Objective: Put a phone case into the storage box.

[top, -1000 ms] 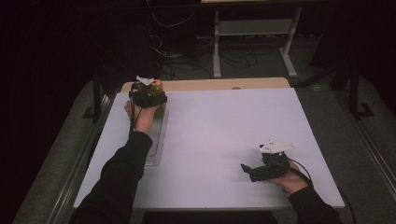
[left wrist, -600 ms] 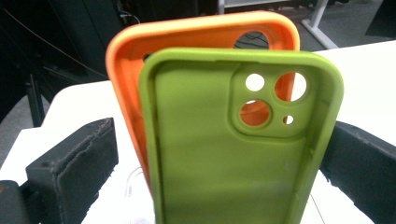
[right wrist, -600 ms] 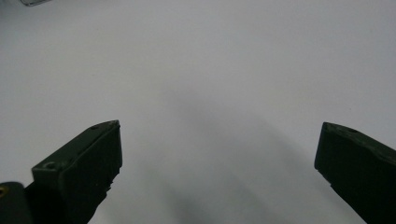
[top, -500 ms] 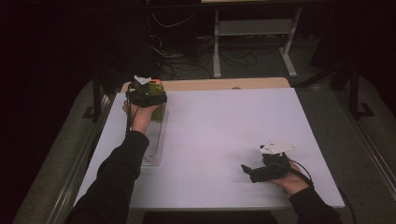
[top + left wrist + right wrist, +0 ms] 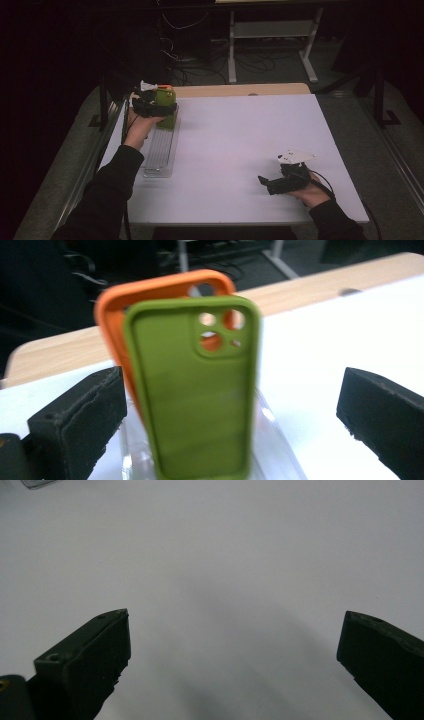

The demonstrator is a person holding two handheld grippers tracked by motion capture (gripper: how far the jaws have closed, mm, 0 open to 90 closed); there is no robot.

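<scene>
Item: green phone case point(image 5: 195, 390), upright in clear slotted rack point(image 5: 159, 155) at worktop point(image 5: 240, 145) far-left, just in front of orange case point(image 5: 165, 290); step judged as release/placing done, left hand-held gripper point(image 5: 230, 425) jaws just opened, wide apart either side of case, not touching. Next: back gripper off w/o knocking cases; right hand-held gripper point(image 5: 263, 182) idle near right, jaws apart, nothing btwn; worktop otherwise bare, no obstruction.

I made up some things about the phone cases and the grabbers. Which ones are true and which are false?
1. The green phone case stands upright in the clear rack. True.
2. The orange phone case stands in front of the green one. False: it stands behind it.
3. The left gripper squeezes the green case. False: its jaws have just been opening and stand apart from the case, on either side of it.
4. The right gripper is open over the bare white table. True.
</scene>
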